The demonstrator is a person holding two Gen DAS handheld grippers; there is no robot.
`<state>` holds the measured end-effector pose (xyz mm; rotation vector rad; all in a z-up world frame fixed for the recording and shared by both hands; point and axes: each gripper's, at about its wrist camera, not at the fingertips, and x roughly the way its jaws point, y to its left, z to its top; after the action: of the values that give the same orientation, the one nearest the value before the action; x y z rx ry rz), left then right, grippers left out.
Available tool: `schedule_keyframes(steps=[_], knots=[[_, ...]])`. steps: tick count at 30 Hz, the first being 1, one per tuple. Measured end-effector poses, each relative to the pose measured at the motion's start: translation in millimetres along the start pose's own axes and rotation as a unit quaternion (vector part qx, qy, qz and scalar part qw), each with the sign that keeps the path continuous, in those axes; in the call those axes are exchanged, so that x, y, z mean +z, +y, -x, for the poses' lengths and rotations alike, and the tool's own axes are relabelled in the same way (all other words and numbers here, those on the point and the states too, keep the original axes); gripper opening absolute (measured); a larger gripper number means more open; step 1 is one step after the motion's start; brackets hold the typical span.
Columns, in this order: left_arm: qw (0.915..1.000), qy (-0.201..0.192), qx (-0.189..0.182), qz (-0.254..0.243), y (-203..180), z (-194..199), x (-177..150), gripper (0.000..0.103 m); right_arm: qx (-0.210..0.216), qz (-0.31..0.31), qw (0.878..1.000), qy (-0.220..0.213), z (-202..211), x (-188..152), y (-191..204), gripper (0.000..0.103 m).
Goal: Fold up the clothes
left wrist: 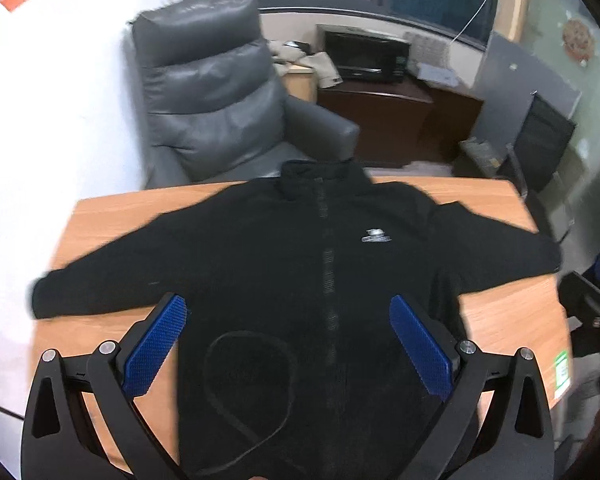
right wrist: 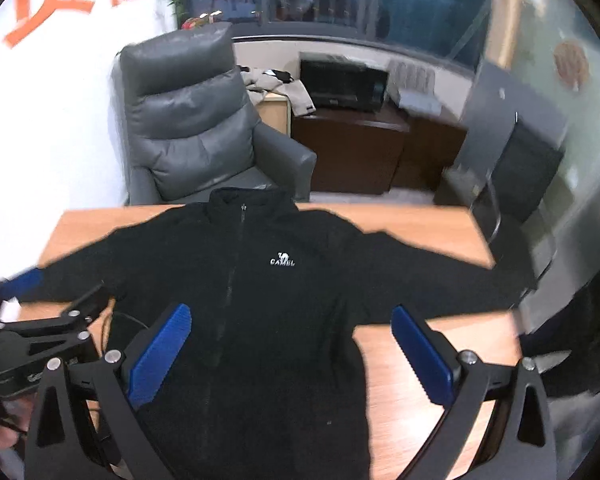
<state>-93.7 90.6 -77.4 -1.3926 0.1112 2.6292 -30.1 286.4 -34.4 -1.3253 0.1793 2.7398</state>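
Note:
A black zip-up fleece jacket (left wrist: 300,260) lies flat, front up, on the wooden table (left wrist: 112,216), sleeves spread to both sides and collar at the far edge. A white logo sits on its chest. My left gripper (left wrist: 288,308) hovers open above the jacket's lower body, its blue pads (left wrist: 156,344) wide apart. My right gripper (right wrist: 290,316) is open too, over the jacket (right wrist: 260,288) near its lower right side. In the right wrist view the left gripper (right wrist: 28,312) appears at the far left edge, by the sleeve end. A black cord loop rests on the hem.
A grey leather armchair (left wrist: 212,96) stands behind the table (right wrist: 400,224). Further back are a dark cabinet with a black microwave (left wrist: 364,56) and a wooden box with beige cloth on it. Bare tabletop (right wrist: 420,380) shows right of the jacket's hem.

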Motion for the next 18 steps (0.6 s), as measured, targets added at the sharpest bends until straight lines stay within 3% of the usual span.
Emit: schedule_keyframes(steps=[3, 6, 10, 15, 18], knots=[[0.9986, 0.0, -0.048, -0.02, -23, -31, 12, 0.103, -0.003, -0.029, 0.999, -0.029, -11, -8, -68, 0.103], [0.9944, 0.0, -0.093, -0.05, -54, -69, 22, 0.103, -0.019, -0.05, 0.996, -0.065, -27, -16, -160, 0.103], [0.9952, 0.016, -0.087, -0.043, -96, -131, 24, 0.103, -0.039, -0.053, 0.993, -0.099, -57, -32, -284, 0.103], [0.9945, 0.037, -0.087, -0.044, -153, -206, 25, 0.103, -0.056, -0.053, 0.993, -0.086, -109, -48, -410, 0.103], [0.9929, 0.039, -0.088, -0.071, -194, -242, 25, 0.103, -0.056, -0.066, 0.994, -0.069, -141, -53, -473, 0.103]])
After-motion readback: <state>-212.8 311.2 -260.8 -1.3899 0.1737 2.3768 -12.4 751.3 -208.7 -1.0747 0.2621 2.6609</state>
